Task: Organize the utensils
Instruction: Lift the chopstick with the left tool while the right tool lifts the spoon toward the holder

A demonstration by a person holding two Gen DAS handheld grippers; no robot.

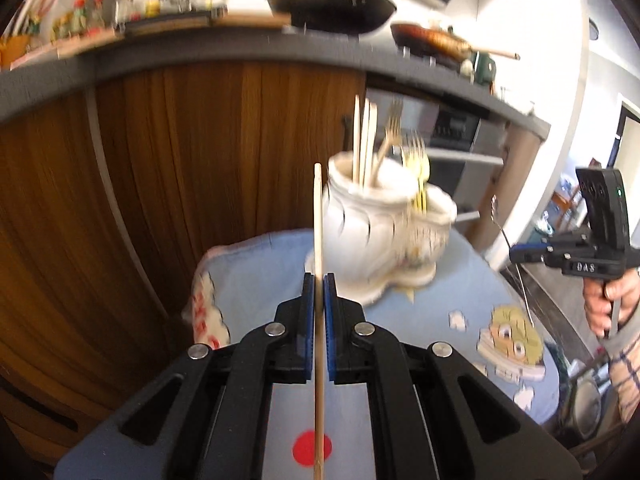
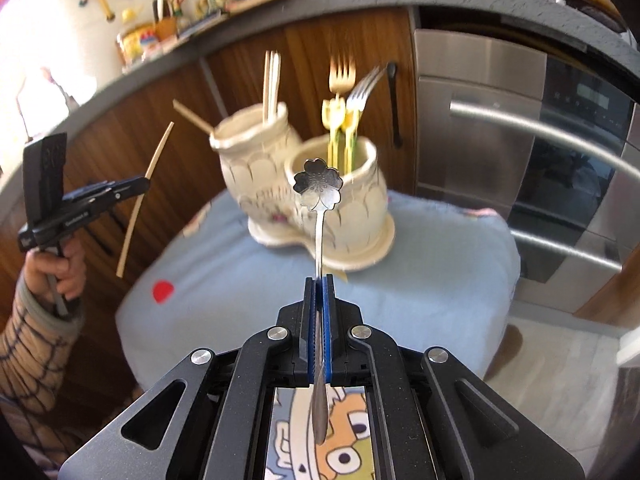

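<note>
Cream scalloped holder (image 2: 304, 184) on pale-blue cartoon-print cloth (image 2: 420, 280); blue-padded black claw (image 2: 319, 280).

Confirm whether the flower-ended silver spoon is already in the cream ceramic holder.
Out. The right gripper holds the flower-ended silver spoon short of the cream ceramic holder.

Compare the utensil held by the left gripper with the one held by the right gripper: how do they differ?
The left gripper clamps a chopstick: pale wood, plain and straight. The right gripper clamps a spoon: shiny metal, with a flower-shaped handle end pointing up and its bowl behind the fingers. Both stand roughly upright, off the blue cloth, short of the ceramic holder.
</note>
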